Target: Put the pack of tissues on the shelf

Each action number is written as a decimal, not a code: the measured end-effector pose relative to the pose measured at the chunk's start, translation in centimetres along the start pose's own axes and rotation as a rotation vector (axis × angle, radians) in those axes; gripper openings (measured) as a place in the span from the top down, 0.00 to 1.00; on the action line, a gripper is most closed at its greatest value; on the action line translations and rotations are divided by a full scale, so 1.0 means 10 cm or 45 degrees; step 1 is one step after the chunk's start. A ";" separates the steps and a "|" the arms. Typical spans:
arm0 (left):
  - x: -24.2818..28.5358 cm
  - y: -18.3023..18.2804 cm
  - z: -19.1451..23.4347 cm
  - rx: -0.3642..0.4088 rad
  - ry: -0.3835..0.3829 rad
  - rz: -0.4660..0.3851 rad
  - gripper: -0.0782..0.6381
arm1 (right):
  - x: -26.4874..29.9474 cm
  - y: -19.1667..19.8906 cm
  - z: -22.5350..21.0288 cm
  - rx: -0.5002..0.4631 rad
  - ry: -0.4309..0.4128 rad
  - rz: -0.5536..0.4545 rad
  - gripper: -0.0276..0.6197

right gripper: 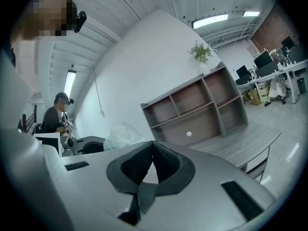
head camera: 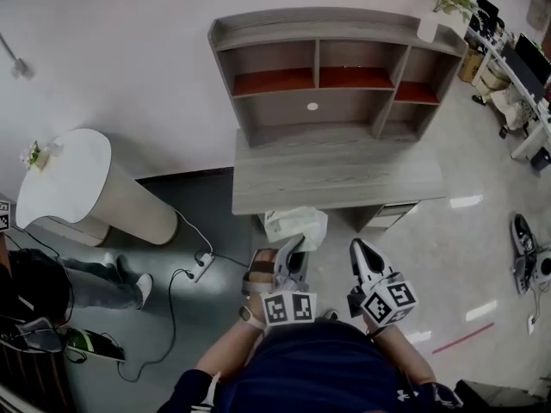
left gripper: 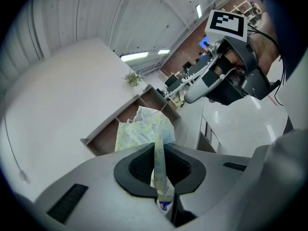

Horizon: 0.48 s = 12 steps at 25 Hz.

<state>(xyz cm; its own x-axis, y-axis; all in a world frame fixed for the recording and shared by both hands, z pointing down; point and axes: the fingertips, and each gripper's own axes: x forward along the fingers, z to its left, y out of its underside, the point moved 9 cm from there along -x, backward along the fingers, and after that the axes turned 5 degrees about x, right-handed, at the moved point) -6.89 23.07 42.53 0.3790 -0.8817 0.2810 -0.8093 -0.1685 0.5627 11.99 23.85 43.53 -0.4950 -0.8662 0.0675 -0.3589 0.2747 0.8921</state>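
I pinch the tissues (left gripper: 139, 129) by their thin wrapper in the left hand-held gripper (left gripper: 159, 148), so I'd carry them smoothly ahead to the shelf (head camera: 344, 101); the right hand-held gripper (right gripper: 153, 147) is pressed together, empty.

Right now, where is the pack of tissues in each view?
Head view: pack of tissues below centre, at the desk's front edge.
Left gripper view: pack of tissues centre, clamped in the left tongs.
Right gripper view: pack of tissues left of centre.
Landmark: the shelf, seen in all three.

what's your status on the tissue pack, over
Left gripper shut on pack of tissues, at the near edge of the desk. Right gripper shut, empty. Nothing between pack and shelf.
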 end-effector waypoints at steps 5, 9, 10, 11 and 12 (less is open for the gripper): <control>-0.05 0.26 0.17 -0.047 0.016 -0.030 0.84 | 0.13 0.06 0.23 -0.010 0.037 -0.006 0.94; -0.05 0.45 0.26 -0.072 0.040 -0.064 0.84 | 0.19 0.15 0.37 -0.017 0.080 0.003 0.94; -0.04 0.48 0.28 -0.073 0.044 -0.074 0.84 | 0.21 0.17 0.40 -0.021 0.092 0.001 0.94; -0.05 0.52 0.29 -0.072 0.047 -0.084 0.84 | 0.22 0.18 0.42 -0.025 0.102 0.000 0.94; -0.06 0.54 0.31 -0.069 0.051 -0.092 0.84 | 0.23 0.21 0.45 -0.028 0.111 0.002 0.94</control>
<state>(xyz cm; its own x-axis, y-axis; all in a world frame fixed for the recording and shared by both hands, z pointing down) -12.90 21.32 43.04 0.4537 -0.8497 0.2686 -0.7541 -0.2055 0.6237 6.52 24.28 43.52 -0.4248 -0.8990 0.1066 -0.3403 0.2676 0.9014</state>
